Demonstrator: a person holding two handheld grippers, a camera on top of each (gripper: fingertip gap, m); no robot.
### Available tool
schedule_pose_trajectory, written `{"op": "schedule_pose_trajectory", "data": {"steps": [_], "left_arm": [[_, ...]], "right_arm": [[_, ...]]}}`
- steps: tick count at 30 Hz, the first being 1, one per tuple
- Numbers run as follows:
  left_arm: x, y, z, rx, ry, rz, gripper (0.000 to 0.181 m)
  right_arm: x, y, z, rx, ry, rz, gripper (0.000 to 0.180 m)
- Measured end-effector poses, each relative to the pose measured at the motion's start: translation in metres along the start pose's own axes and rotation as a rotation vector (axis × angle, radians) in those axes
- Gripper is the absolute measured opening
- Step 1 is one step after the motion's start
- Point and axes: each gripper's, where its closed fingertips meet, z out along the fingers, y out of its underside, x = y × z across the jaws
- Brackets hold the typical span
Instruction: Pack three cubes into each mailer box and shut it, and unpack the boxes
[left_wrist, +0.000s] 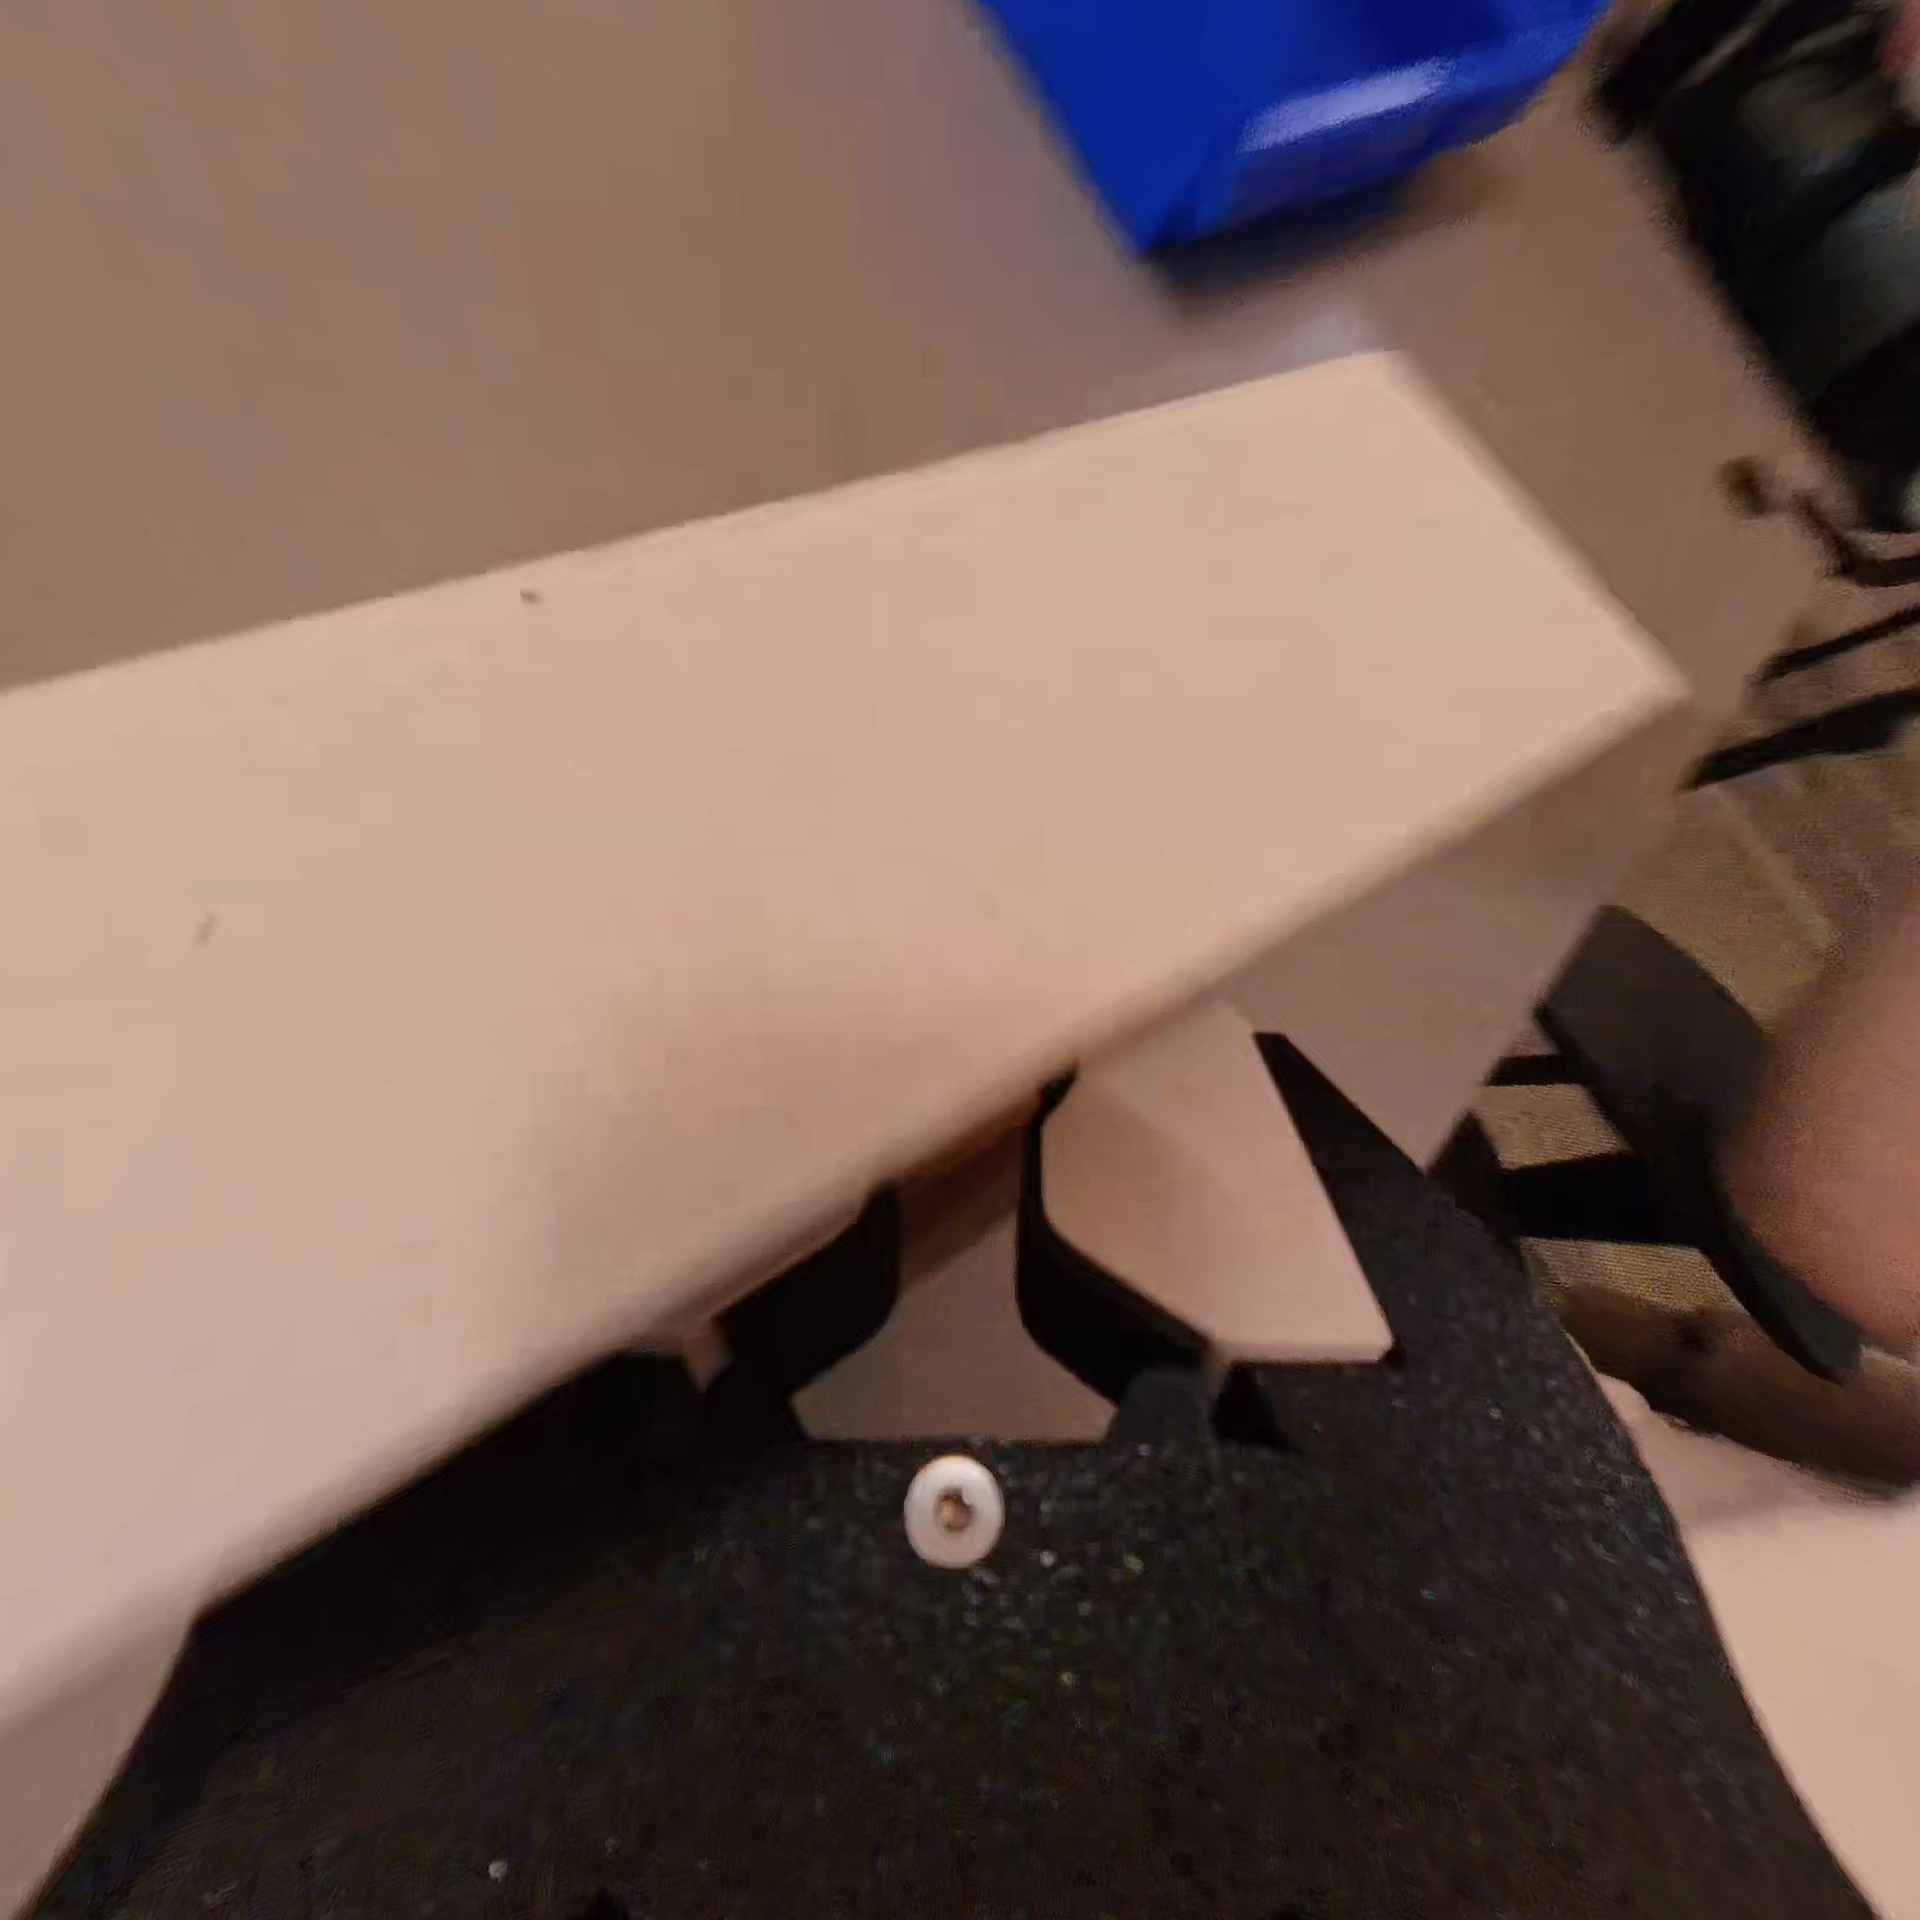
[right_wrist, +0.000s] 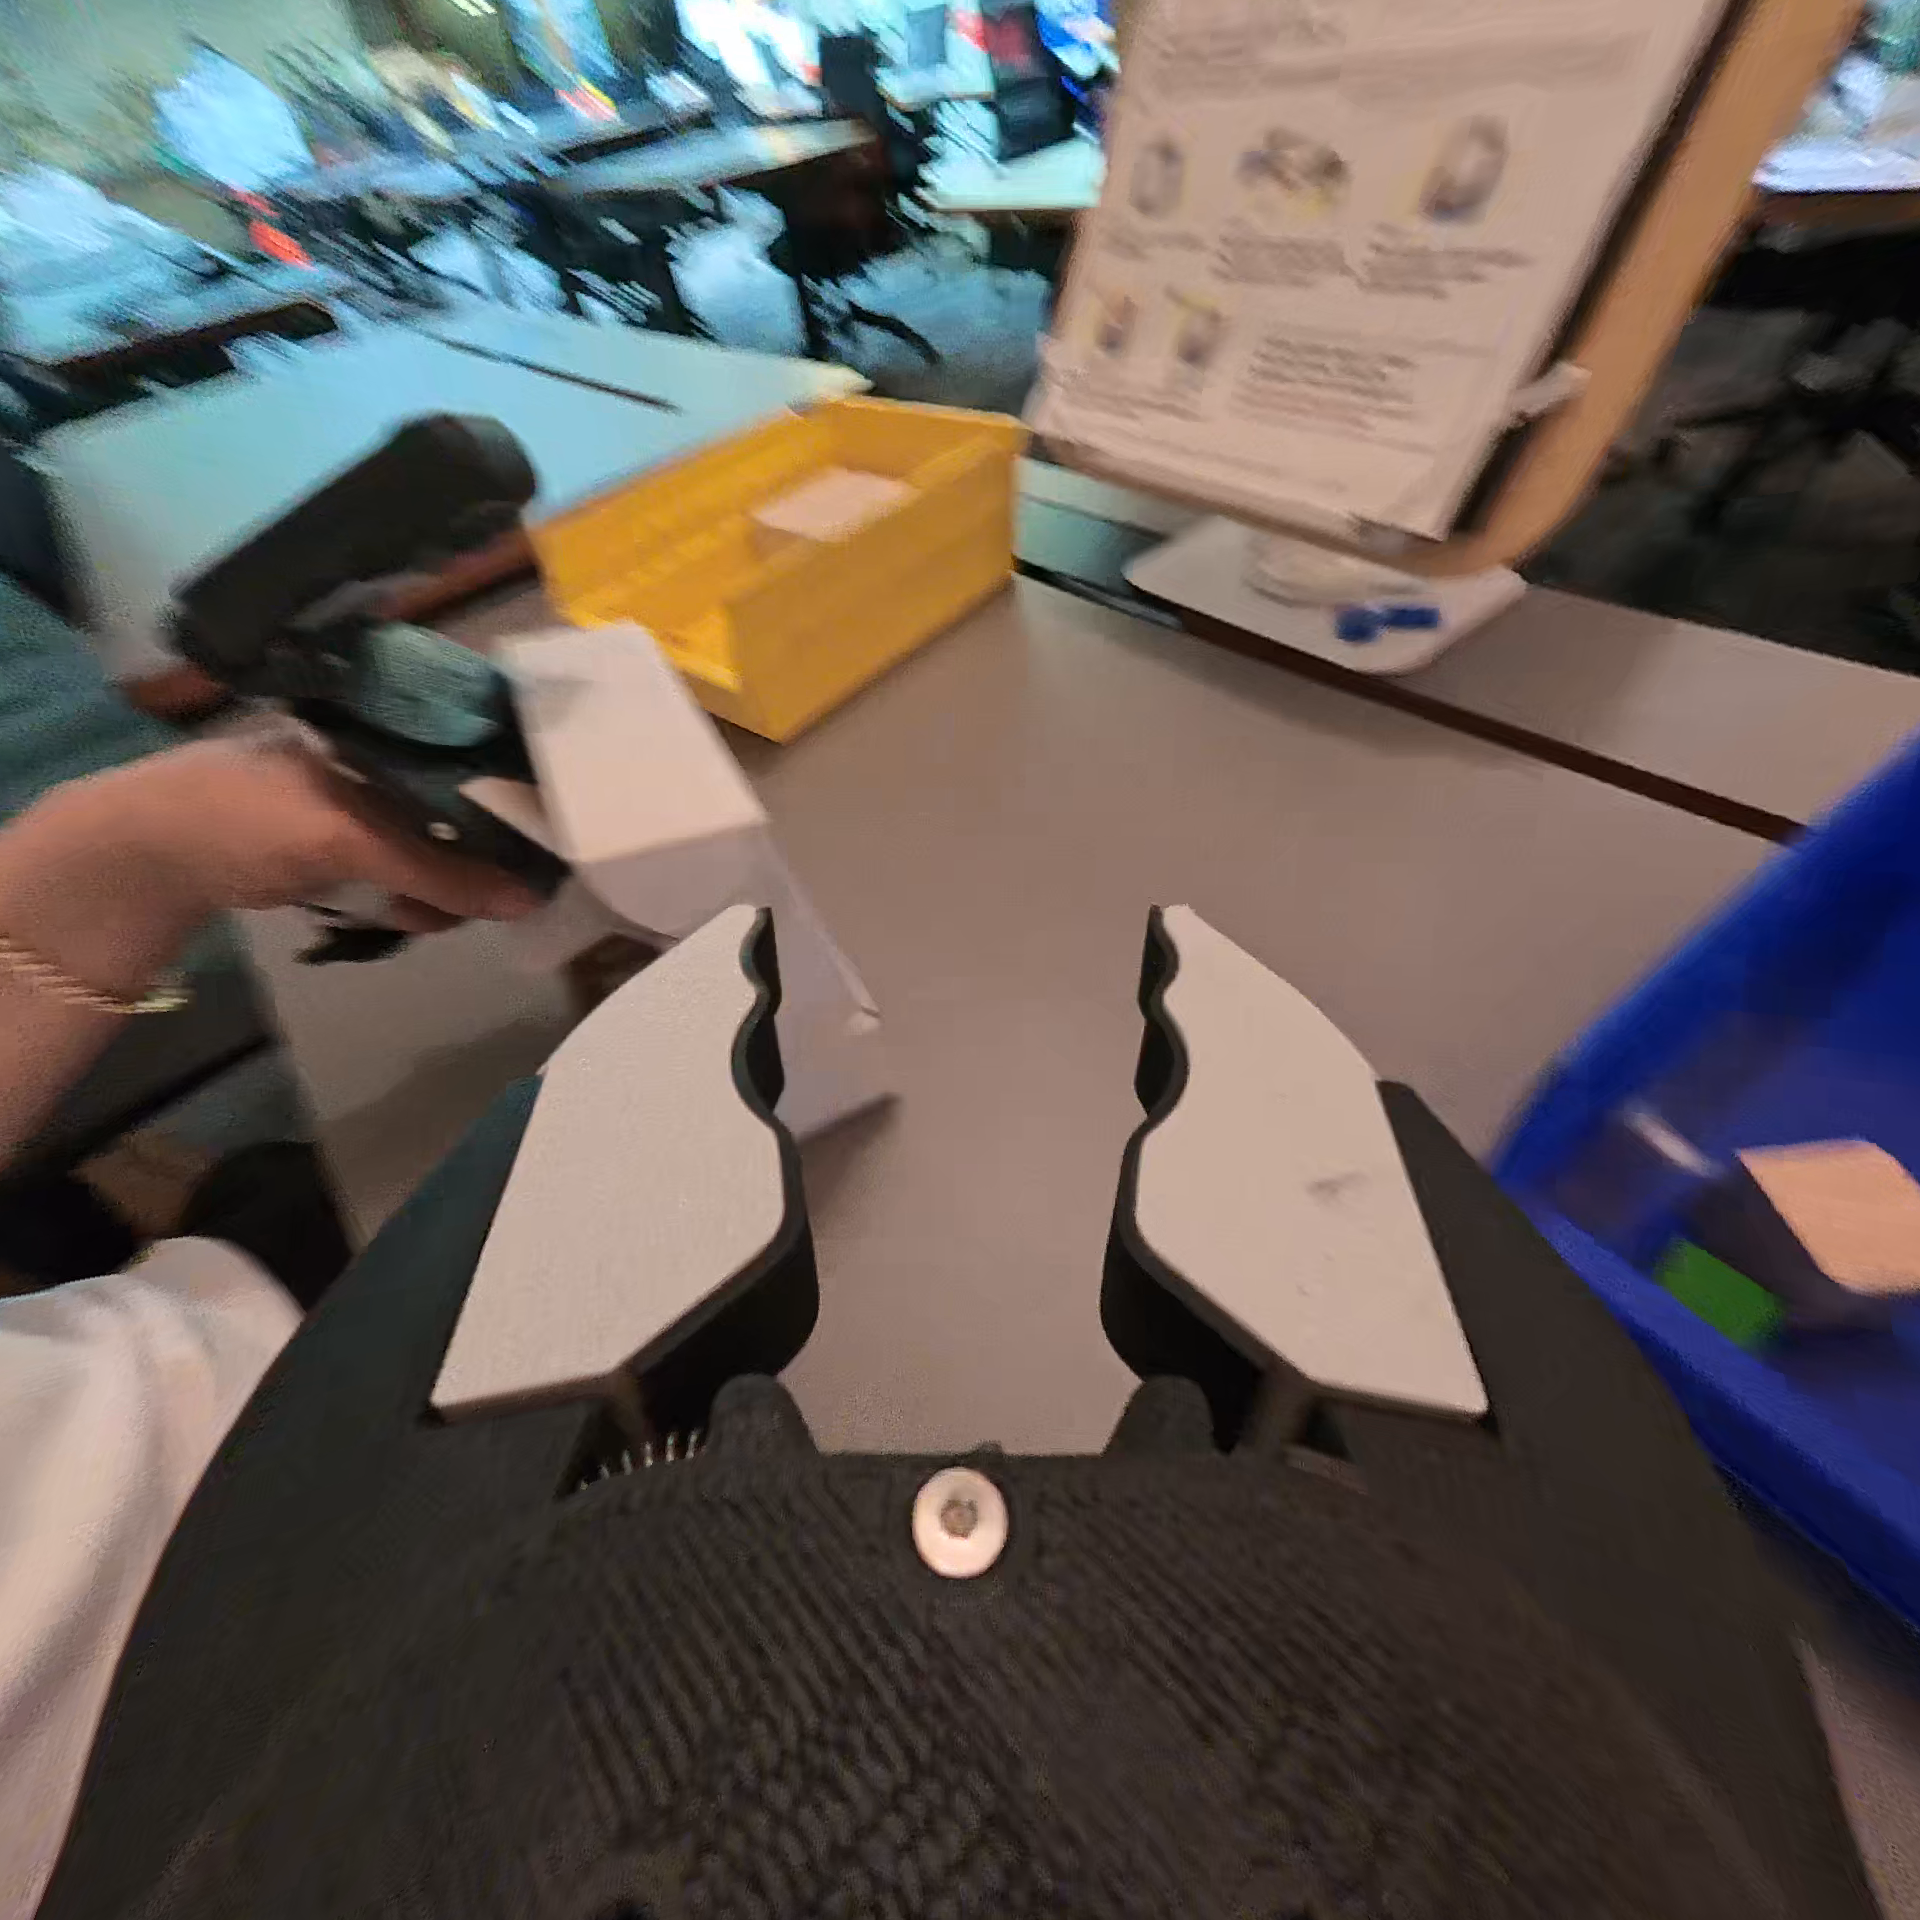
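My left gripper (left_wrist: 966, 1174) is shut on a white mailer box (left_wrist: 727, 831), which it holds tilted above the grey table and which hides most of its fingers. In the right wrist view the same box (right_wrist: 634, 769) hangs from that gripper (right_wrist: 499, 831) at the left, with one flap drooping towards the table. My right gripper (right_wrist: 956, 925) is open and empty above the table (right_wrist: 1039, 831), just right of the box. A blue bin (right_wrist: 1714, 1039) at the right holds a tan cube (right_wrist: 1849, 1216) and a green cube (right_wrist: 1714, 1288).
A yellow bin (right_wrist: 831, 623) stands behind the box with a white box (right_wrist: 831, 504) inside it. A stand with a printed sheet (right_wrist: 1330, 229) is at the back right. The blue bin (left_wrist: 1247, 114) also shows in the left wrist view. The table edge runs along the left.
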Motion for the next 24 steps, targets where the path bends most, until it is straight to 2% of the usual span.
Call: {"op": "schedule_pose_trajectory", "data": {"steps": [1, 5, 8, 11, 14, 20, 21, 23, 24], "left_arm": [[0.01, -0.001, -0.012, 0.041, 0.052, 0.036, 0.02], [0.055, -0.014, -0.066, 0.29, 0.241, 0.257, 0.021], [0.077, -0.036, -0.103, 0.524, 0.22, 0.495, 0.021], [0.109, -0.052, -0.136, 0.782, 0.262, 0.753, 0.02], [0.126, -0.058, -0.153, 0.948, 0.25, 0.925, 0.02], [0.126, -0.056, -0.138, 0.965, 0.21, 1.021, 0.021], [0.124, -0.056, -0.136, 0.962, 0.203, 1.019, 0.021], [0.12, -0.057, -0.133, 0.969, 0.192, 1.0, 0.02], [0.118, -0.057, -0.131, 0.966, 0.188, 0.985, 0.02]], "right_arm": [[-0.017, -0.008, -0.001, 0.042, -0.084, 0.006, 0.067], [-0.08, -0.032, -0.007, 0.149, -0.372, -0.011, 0.072], [-0.105, -0.037, 0.001, 0.15, -0.468, 0.033, 0.073], [-0.135, -0.046, 0.008, 0.185, -0.659, 0.155, 0.072], [-0.162, -0.052, 0.015, 0.181, -0.839, 0.295, 0.066], [-0.183, -0.044, 0.028, 0.131, -0.962, 0.394, 0.056], [-0.183, -0.042, 0.03, 0.124, -0.961, 0.396, 0.052], [-0.182, -0.039, 0.035, 0.118, -0.951, 0.378, 0.03], [-0.18, -0.038, 0.037, 0.118, -0.939, 0.373, 0.029]]}}
